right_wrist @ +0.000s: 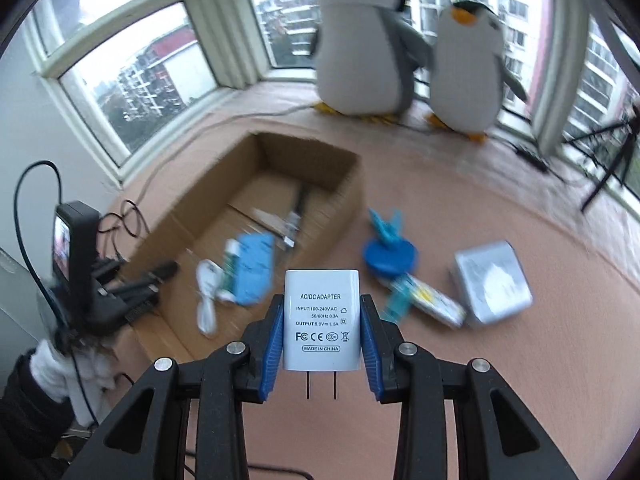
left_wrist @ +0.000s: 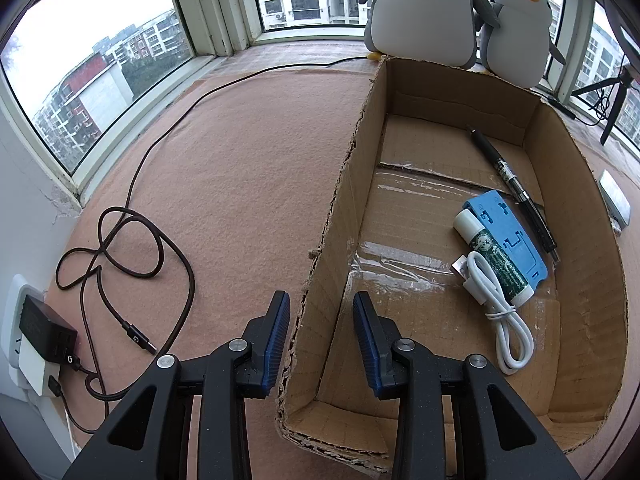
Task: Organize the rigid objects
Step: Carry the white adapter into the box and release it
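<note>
A: 2 tools in view. What does the right tool (right_wrist: 321,334) have?

B: It's clamped on a white AC/DC adapter (right_wrist: 321,320), pads against both sides, prongs pointing back at the camera, held above the pink mat (right_wrist: 460,380).

A: And the left tool (left_wrist: 321,334)?

B: Spread wide, gripping nothing; its fingers straddle the near left wall of the cardboard box (left_wrist: 344,208).

A: What's inside the box?

B: 1 white cable (left_wrist: 500,312) nearest, touching a glue stick (left_wrist: 496,256) that lies on a blue holder (left_wrist: 508,236); beyond them, 1 black pen (left_wrist: 512,184).

A: Outside it?

B: On the mat right of the box: a blue clip on a disc (right_wrist: 390,248), a silver box (right_wrist: 494,288). Farthest, 2 plush penguins (right_wrist: 364,44) at the window.
</note>
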